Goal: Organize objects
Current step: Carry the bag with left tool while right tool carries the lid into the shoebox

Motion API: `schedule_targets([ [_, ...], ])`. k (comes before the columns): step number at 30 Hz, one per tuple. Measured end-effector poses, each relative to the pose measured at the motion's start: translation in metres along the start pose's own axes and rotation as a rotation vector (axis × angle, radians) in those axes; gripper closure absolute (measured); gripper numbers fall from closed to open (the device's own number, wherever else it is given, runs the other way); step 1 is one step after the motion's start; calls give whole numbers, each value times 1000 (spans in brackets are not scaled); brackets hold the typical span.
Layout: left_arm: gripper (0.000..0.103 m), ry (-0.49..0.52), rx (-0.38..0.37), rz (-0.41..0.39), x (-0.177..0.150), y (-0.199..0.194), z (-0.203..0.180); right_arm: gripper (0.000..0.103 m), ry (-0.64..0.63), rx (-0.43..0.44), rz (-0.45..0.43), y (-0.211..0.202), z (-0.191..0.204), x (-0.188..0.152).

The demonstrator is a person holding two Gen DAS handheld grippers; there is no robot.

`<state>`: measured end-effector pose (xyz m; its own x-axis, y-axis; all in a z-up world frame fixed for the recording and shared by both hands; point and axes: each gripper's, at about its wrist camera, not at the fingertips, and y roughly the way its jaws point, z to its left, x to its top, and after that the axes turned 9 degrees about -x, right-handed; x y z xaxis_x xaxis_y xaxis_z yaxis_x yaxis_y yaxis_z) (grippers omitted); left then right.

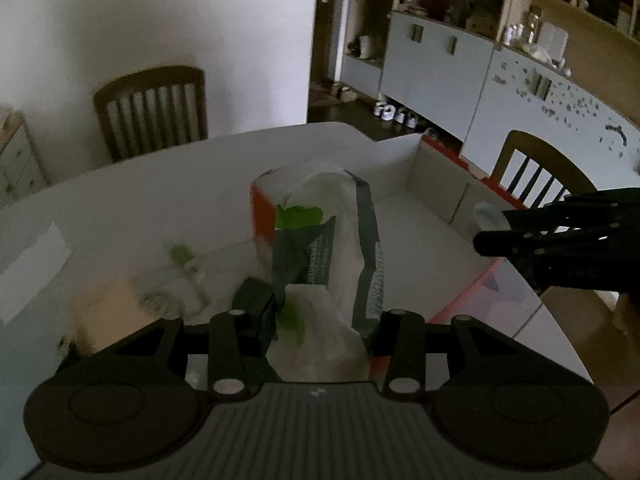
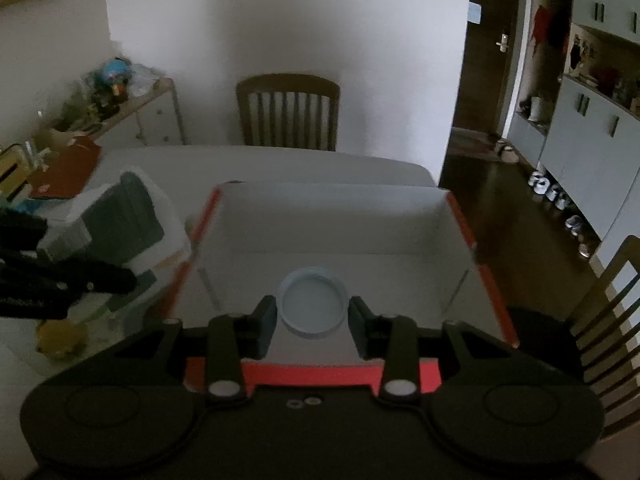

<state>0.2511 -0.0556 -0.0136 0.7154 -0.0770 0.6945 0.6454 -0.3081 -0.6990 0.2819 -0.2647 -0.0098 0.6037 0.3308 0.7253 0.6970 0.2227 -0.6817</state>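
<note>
My left gripper (image 1: 316, 320) is shut on a soft packet (image 1: 324, 248), white and grey with green and orange print, which stands up between the fingers above the white table (image 1: 140, 192). To its right stands an open white box (image 1: 420, 184) with a red rim. My right gripper (image 2: 312, 320) is shut on a pale blue round lid (image 2: 312, 304), held flat over the near part of the box (image 2: 328, 224). In the right wrist view the packet (image 2: 120, 224) shows at the left, just outside the box's left wall.
A clear plastic thing with green on it (image 1: 176, 276) and a tan object (image 1: 108, 312) lie blurred on the table left of the packet. A yellow item (image 2: 60, 336) sits near the table's front. Wooden chairs (image 2: 288, 112) (image 2: 600, 320) stand beyond and right of the table.
</note>
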Motion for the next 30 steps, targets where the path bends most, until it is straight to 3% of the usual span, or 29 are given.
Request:
schedule_targets([
  [8, 62, 62, -16, 133, 43, 73, -24, 65, -49, 18, 91, 49, -21, 6],
  [17, 62, 112, -27, 326, 56, 158, -36, 65, -98, 24, 242, 104, -24, 0],
  [30, 57, 100, -53, 477, 52, 205, -34, 65, -143, 24, 384, 135, -16, -7],
])
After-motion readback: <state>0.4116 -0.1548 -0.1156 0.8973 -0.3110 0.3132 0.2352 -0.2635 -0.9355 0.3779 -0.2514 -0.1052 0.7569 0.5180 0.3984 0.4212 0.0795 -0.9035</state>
